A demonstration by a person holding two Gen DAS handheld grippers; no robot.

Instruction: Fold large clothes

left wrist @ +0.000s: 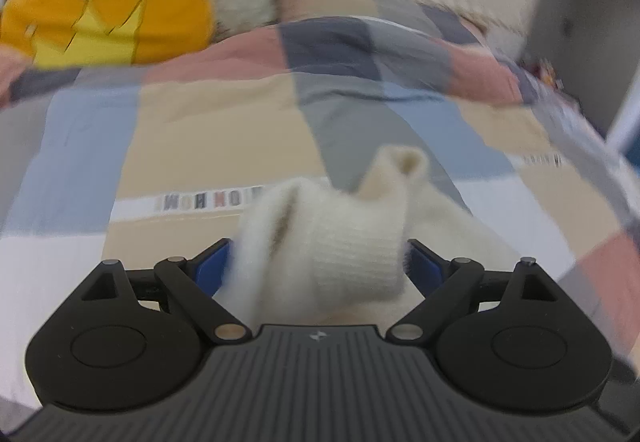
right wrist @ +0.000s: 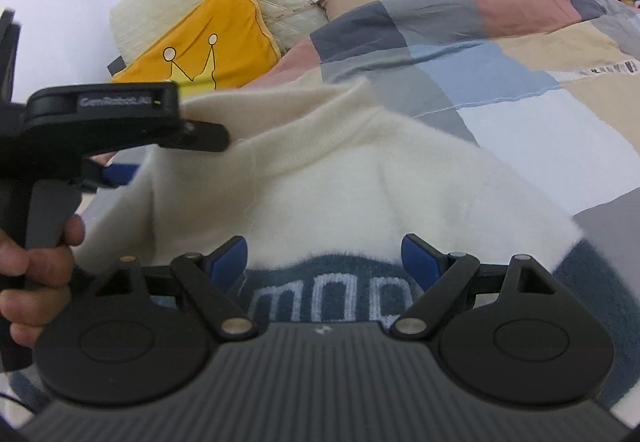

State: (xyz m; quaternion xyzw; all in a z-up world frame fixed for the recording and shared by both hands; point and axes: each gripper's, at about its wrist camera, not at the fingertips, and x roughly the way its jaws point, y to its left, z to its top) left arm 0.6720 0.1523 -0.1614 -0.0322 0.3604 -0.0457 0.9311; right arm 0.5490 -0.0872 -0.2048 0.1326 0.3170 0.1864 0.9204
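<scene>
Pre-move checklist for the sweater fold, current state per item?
1. Left claw has the sweater cuff between its pads: ok, though the jaws stand wide.
2. Right claw open: ok.
3. Right claw grips the sweater: not ok, it only hovers above it.
4. Sweater lies flat: not ok, bunched near the left claw.
5. Bedspread bare beyond the sweater: ok.
6. Yellow pillow apart from the sweater: ok.
</scene>
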